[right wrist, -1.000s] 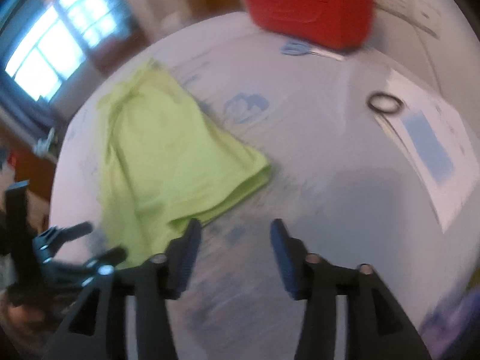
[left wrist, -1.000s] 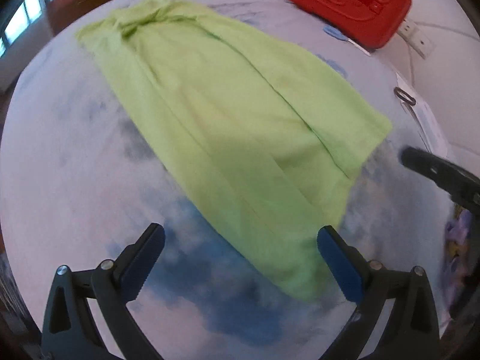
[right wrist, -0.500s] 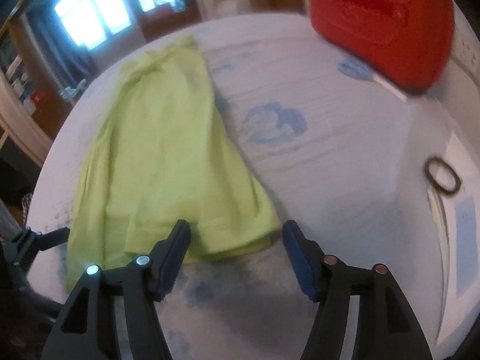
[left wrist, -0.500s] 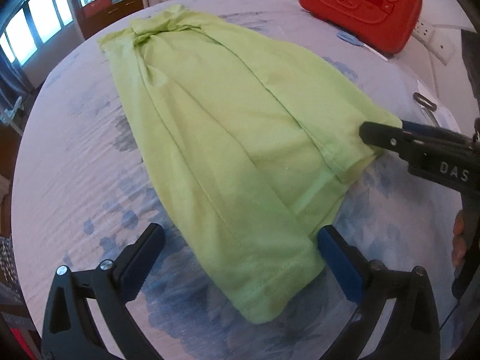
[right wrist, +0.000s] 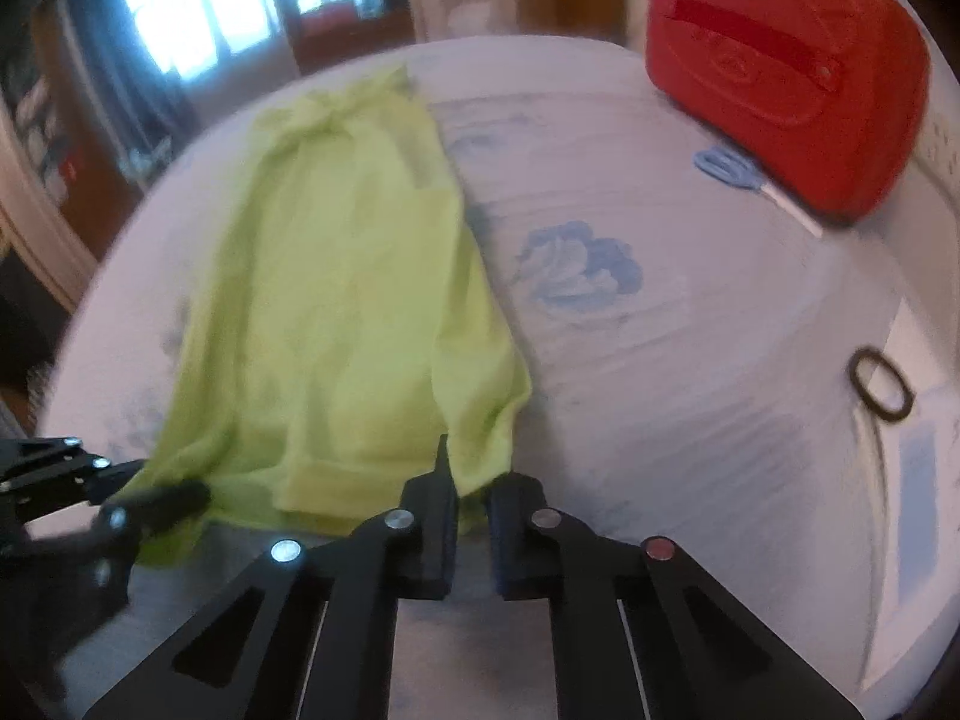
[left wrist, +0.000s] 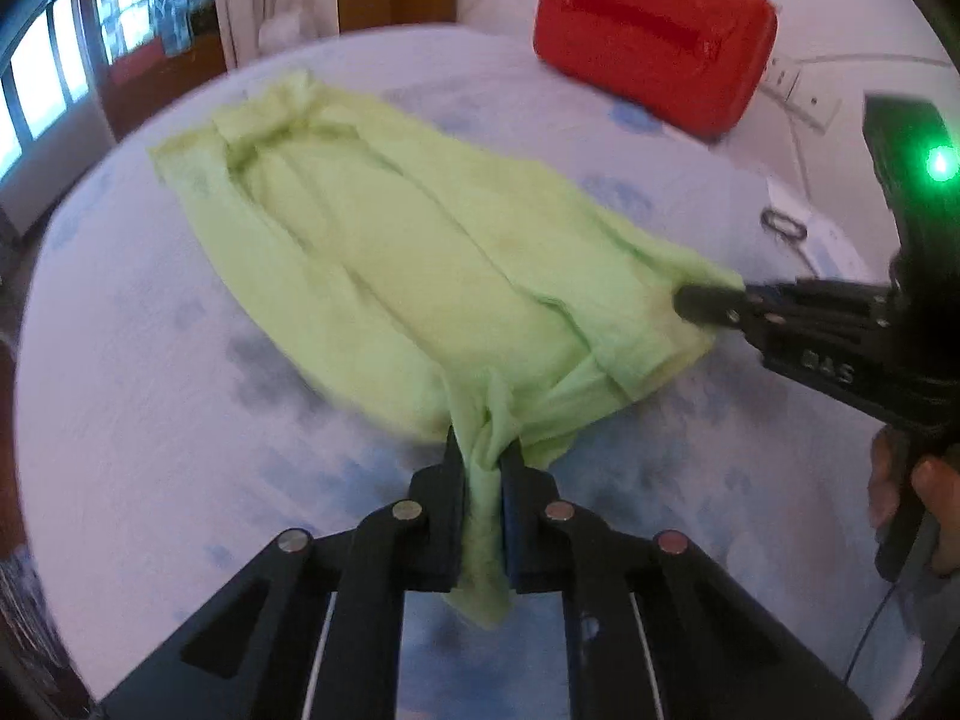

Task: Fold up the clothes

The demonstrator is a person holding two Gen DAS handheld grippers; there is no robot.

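Note:
A lime-green garment (left wrist: 420,264) lies lengthwise on the round table's white and blue cloth (left wrist: 138,372), collar end far away. My left gripper (left wrist: 483,462) is shut on the near hem corner, and the fabric bunches between its pads and lifts off the cloth. In this view my right gripper (left wrist: 696,303) comes in from the right, clamped on the hem's other corner. The right wrist view shows the garment (right wrist: 336,300) with my right gripper (right wrist: 474,480) shut on its near right corner. The left gripper (right wrist: 186,495) pinches the hem at the left.
A red zip case (left wrist: 654,30) (right wrist: 780,72) stands at the table's far right. Blue scissors (right wrist: 738,171) lie beside it. A black ring (right wrist: 882,384) rests on papers at the right edge. A hand (left wrist: 924,498) holds the right gripper's handle. Windows and wooden furniture lie beyond the table.
Both grippers went from wide open around the hem to shut on its two corners. The left corner has lifted and bunched, and the left view has tilted up a little.

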